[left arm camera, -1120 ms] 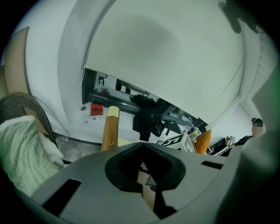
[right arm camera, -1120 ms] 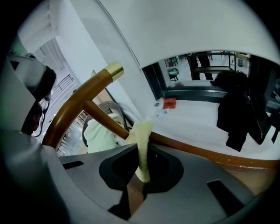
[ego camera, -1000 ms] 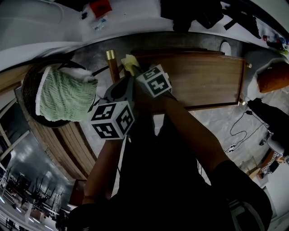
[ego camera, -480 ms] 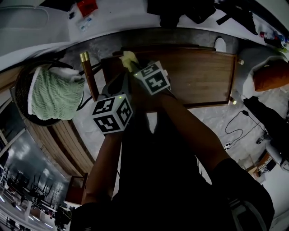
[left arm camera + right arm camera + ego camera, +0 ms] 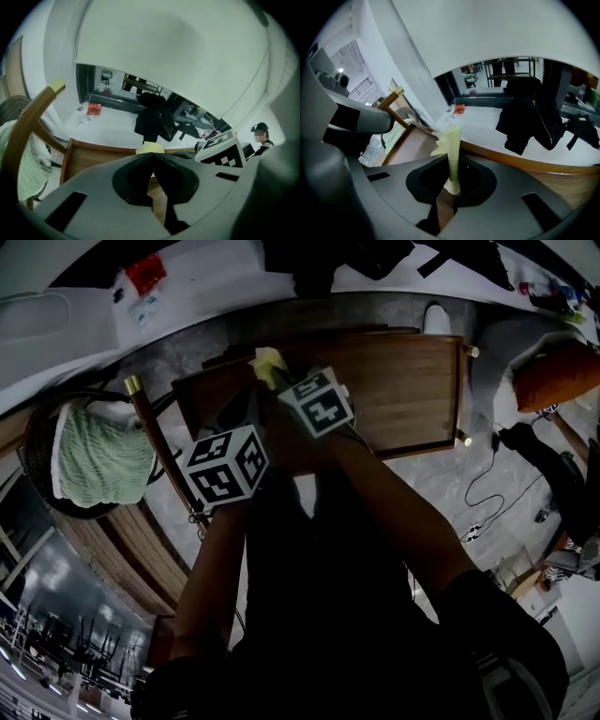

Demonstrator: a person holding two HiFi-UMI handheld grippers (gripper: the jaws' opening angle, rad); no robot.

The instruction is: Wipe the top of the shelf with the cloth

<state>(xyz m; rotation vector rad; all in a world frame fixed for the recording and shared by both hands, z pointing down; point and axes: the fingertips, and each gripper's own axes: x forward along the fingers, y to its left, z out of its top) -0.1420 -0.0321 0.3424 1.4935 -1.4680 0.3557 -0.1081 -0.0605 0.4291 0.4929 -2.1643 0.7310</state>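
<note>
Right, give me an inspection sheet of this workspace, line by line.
Surface: wooden shelf top, bare to the right of the grippers.
Job's things: yellow cloth, over the shelf top's left part.
Clutter: green knitted fabric in a dark basket left of the shelf; black garment and red packet on the white counter behind.
Grippers: right gripper shut on the yellow cloth; left gripper shut, holding nothing.
Cables: one thin cable on the floor, right of the shelf.
Surroundings: grey floor; a person in the background.
</note>
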